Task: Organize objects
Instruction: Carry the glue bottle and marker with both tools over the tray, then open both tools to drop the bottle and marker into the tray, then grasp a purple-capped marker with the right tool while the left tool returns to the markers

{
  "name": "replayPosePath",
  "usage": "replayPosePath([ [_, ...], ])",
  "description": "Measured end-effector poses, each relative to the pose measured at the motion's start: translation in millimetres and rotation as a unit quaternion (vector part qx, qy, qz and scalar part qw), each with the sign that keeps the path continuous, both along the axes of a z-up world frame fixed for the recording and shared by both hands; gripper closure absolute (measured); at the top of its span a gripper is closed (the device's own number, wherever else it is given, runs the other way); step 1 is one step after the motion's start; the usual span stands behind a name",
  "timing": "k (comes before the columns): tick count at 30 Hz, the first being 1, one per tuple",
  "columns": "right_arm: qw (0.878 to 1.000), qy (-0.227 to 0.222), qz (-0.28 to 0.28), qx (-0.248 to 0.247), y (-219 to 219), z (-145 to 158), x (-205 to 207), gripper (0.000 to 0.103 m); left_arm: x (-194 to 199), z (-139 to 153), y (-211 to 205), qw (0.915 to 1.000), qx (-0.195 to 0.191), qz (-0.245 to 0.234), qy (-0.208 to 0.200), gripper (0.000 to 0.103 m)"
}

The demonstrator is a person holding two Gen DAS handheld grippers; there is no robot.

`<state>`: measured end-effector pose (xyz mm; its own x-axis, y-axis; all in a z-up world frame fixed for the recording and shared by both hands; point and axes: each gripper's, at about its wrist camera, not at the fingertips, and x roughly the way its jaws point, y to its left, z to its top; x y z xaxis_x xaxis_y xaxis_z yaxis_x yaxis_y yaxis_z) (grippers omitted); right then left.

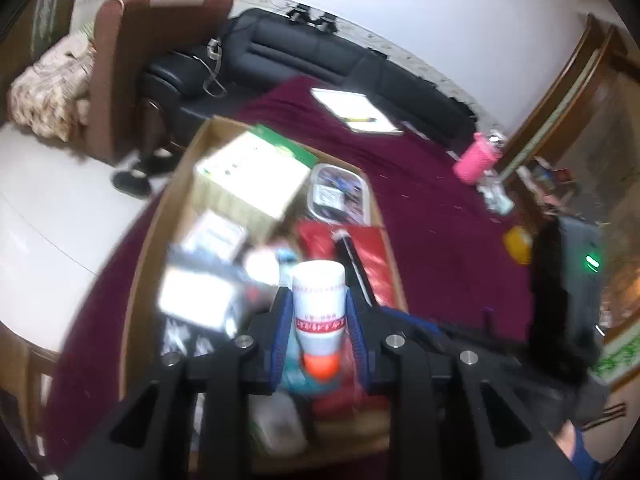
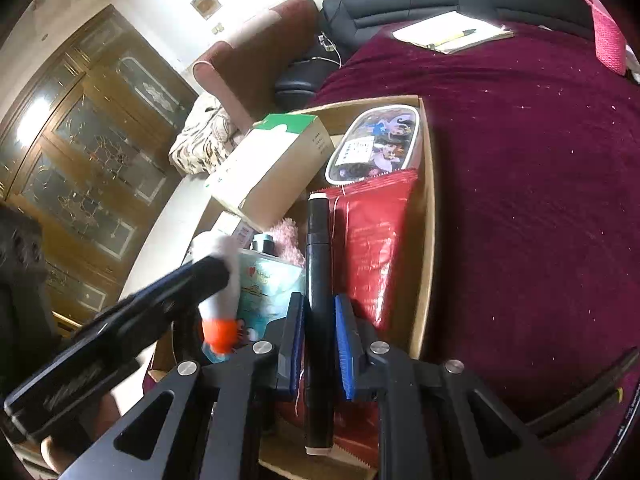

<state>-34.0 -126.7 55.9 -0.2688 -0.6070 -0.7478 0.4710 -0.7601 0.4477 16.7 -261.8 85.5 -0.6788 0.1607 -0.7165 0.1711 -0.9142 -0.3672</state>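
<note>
Between the left hand-held gripper [image 1: 319,320] pads sits a white bottle [image 1: 319,304], pinched; the right hand-held gripper [image 2: 319,344] pinches a black marker [image 2: 319,280], both over the cardboard box [image 2: 426,200] on the maroon tabletop [image 2: 520,200].

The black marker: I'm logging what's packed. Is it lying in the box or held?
Held. The right gripper is shut on the black marker, above the red packet in the cardboard box.
</note>
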Motion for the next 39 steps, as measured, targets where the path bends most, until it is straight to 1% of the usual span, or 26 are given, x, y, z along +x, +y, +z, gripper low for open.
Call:
replayPosePath([
  [1, 1.0, 0.002, 0.001, 0.0, 1.0, 0.8, -0.2, 0.085, -6.9, -1.3, 0.2, 0.9999, -0.012, 0.006, -0.006, 0.076],
  [2, 1.0, 0.006, 0.0, -0.001, 2.9, 3.0, 1.4, 0.085, -11.8, -2.4, 0.4, 0.9999, -0.014, 0.005, -0.009, 0.076],
  [4, 1.0, 0.013, 0.0, -0.009, 8.9, 7.0, 2.1, 0.082, -21.9, -6.1, -0.5, 0.9998, -0.011, 0.006, -0.016, 0.076],
  [5, 1.0, 0.018, -0.002, -0.015, 12.6, 9.6, 2.2, 0.082, -24.7, -7.0, -0.6, 0.9998, -0.009, 0.007, -0.017, 0.076],
  [7, 0.999, 0.023, -0.009, -0.024, 21.7, 15.1, 2.4, 0.078, -24.9, -7.0, -1.5, 0.9999, -0.007, 0.01, -0.011, 0.076],
  [9, 0.999, 0.021, -0.011, -0.034, 31.0, 17.8, 2.0, 0.076, -22.2, -6.6, -3.7, 0.9996, -0.014, 0.024, -0.008, 0.069],
  [11, 0.999, 0.015, -0.012, -0.043, 39.0, 18.3, 2.4, 0.076, -19.5, -5.2, -6.1, 0.9993, -0.019, 0.033, -0.004, 0.066],
  [16, 0.998, 0.0, -0.02, -0.064, 66.0, 16.9, 3.1, 0.076, -15.2, -4.7, -10.4, 0.999, -0.016, 0.041, -0.005, 0.065],
  [18, 0.997, 0.001, -0.03, -0.067, 81.6, 18.6, 3.5, 0.076, -11.5, -3.4, -11.0, 0.9987, -0.022, 0.046, -0.003, 0.063],
  [19, 0.997, 0.001, -0.035, -0.07, 89.3, 19.3, 3.6, 0.076, -8.2, -2.8, -12.9, 0.9983, -0.025, 0.052, -0.001, 0.06],
  [20, 0.997, 0.002, -0.04, -0.072, 98.1, 20.5, 3.9, 0.076, -5.3, -2.5, -14.8, 0.9979, -0.028, 0.058, 0.0, 0.058],
  [25, 0.995, 0.013, -0.071, -0.073, 142.7, 23.8, 4.2, 0.076, 9.9, 4.1, -25.7, 0.9963, -0.034, 0.079, 0.005, 0.057],
  [29, 0.992, 0.019, -0.106, -0.06, 182.8, 22.1, 5.0, 0.075, 21.5, 12.5, -31.1, 0.9949, -0.033, 0.095, 0.01, 0.057],
  [31, 0.99, 0.016, -0.126, -0.06, 203.7, 17.7, 4.9, 0.073, 26.7, 19.3, -25.9, 0.9956, -0.031, 0.087, 0.017, 0.057],
  [34, 0.987, 0.004, -0.153, -0.055, 228.7, 6.4, 2.9, 0.072, 30.4, 31.6, -4.7, 0.9964, -0.05, 0.061, 0.031, 0.056],
  [37, 0.984, -0.009, -0.168, -0.062, 245.0, -5.4, 0.1, 0.071, 27.8, 40.3, 30.0, 0.9971, -0.062, 0.011, 0.042, 0.056],
  [39, 0.982, -0.009, -0.179, -0.061, 252.0, -9.5, 0.0, 0.071, 24.9, 41.3, 57.9, 0.9957, -0.077, -0.028, 0.042, 0.056],
])
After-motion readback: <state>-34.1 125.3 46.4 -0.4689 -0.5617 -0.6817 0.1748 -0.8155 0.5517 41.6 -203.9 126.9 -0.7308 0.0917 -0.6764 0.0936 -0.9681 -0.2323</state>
